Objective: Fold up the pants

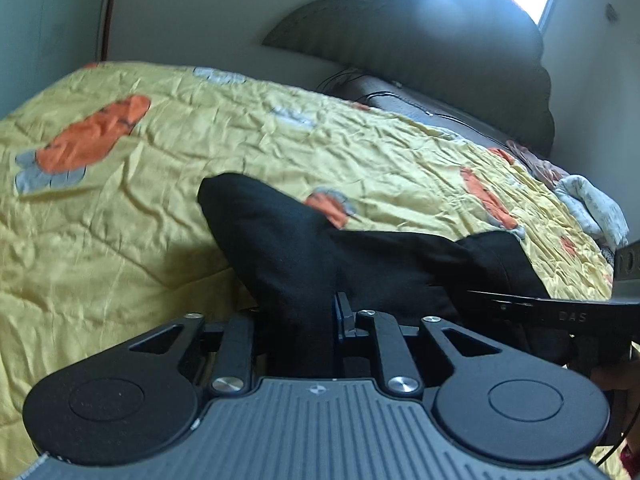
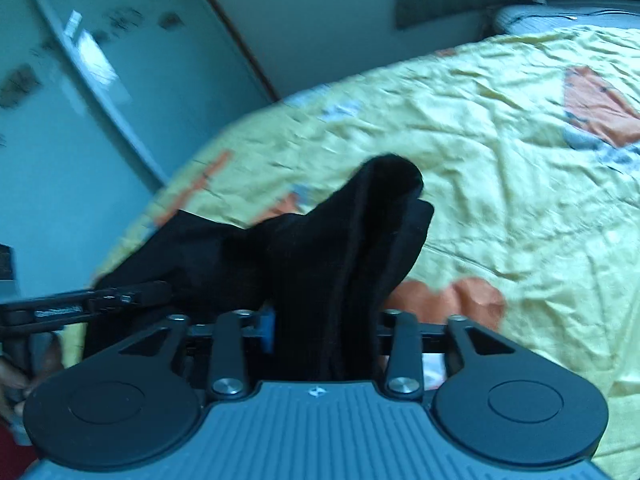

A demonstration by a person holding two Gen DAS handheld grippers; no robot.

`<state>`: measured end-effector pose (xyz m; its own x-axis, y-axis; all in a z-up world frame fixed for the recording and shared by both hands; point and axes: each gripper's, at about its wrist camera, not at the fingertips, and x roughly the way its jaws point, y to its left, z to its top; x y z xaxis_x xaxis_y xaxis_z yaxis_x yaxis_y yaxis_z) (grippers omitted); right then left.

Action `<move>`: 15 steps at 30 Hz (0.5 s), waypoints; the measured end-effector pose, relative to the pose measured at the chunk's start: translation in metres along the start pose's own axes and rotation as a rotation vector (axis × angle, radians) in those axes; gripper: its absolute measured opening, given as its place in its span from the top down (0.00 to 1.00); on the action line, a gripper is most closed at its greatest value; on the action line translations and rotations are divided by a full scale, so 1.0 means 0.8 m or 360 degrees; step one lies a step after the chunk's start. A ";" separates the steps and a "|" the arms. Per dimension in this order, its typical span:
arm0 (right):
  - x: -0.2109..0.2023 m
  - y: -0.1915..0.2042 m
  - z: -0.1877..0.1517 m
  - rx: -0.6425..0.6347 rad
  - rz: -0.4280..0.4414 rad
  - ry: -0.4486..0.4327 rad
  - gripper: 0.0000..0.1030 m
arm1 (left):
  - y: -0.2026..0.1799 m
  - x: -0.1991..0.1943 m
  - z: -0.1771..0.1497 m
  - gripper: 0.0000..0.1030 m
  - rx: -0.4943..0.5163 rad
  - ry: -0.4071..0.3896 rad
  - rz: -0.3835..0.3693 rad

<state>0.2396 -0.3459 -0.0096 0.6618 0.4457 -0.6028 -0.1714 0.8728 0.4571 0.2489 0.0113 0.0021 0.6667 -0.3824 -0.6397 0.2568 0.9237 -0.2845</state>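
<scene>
You have one pair of black pants (image 1: 320, 256) and two grippers at work over one bed. The pants hang bunched and lifted above the yellow quilt (image 1: 140, 208), slung between your two tools, one peak of cloth rising in each wrist view. Your left gripper (image 1: 298, 316) stands part open with cloth between its fingers; your right gripper (image 2: 326, 320) likewise. Blur hides the pads, so whether either presses the cloth probably cannot be settled. A dark sofa (image 1: 420, 52) and loose clothing (image 1: 592, 204) lie beyond the bed.
</scene>
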 end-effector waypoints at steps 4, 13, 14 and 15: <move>-0.027 -0.009 -0.010 -0.0018 -0.0049 -0.0006 0.46 | 0.014 -0.002 -0.008 0.49 -0.0096 0.0012 0.0027; -0.115 0.032 -0.057 -0.0350 -0.0403 -0.0298 0.33 | 0.029 -0.060 -0.047 0.32 -0.0211 -0.0096 0.0116; -0.120 0.042 -0.065 -0.0400 -0.0368 -0.0321 0.33 | 0.030 -0.066 -0.053 0.30 -0.0225 -0.0107 0.0111; -0.122 0.051 -0.072 -0.0466 -0.0345 -0.0332 0.33 | 0.029 -0.068 -0.058 0.30 -0.0225 -0.0108 0.0128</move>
<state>0.1261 -0.3422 0.0303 0.8338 0.2215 -0.5057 -0.1919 0.9751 0.1108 0.1863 0.0526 -0.0031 0.7283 -0.3002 -0.6160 0.1029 0.9366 -0.3348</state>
